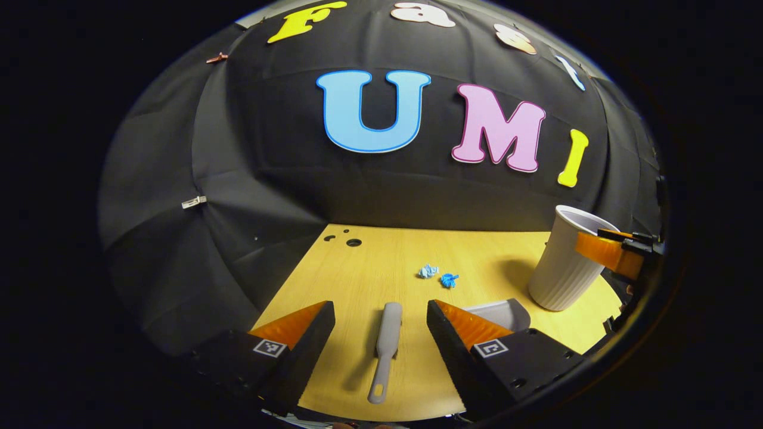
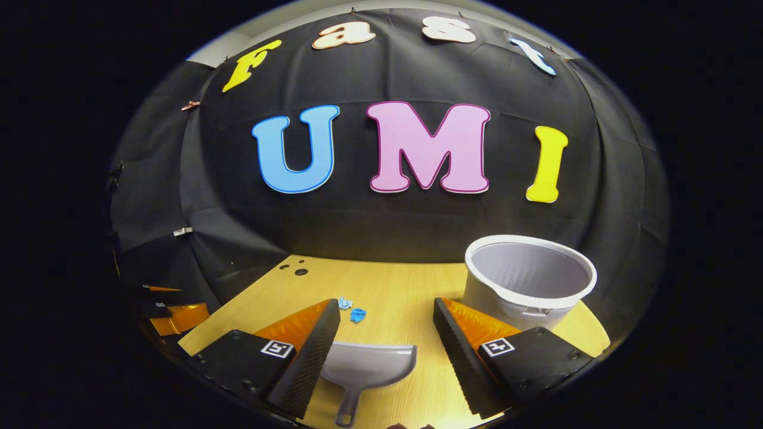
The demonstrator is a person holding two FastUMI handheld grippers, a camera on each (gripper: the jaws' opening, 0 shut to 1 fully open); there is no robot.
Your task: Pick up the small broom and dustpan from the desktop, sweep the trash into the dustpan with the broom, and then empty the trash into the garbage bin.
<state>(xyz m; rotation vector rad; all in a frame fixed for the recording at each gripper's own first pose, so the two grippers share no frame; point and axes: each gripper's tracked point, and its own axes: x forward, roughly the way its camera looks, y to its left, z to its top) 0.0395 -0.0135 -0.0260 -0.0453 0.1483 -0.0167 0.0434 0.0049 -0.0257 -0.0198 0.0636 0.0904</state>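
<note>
Currently the left gripper (image 1: 380,322) hangs wide open over the broom (image 1: 385,350) lying on the counter (image 1: 369,268), while the right gripper (image 2: 386,333), equally wide, straddles the dustpan (image 2: 365,368), evidently positioned for pickup.

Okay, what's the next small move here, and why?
Probably lower the left gripper onto the broom and close: its fingers are open either side of the handle, nothing held. The dustpan lies likewise between the open right gripper fingers, and the blue trash lies unswept.
</note>
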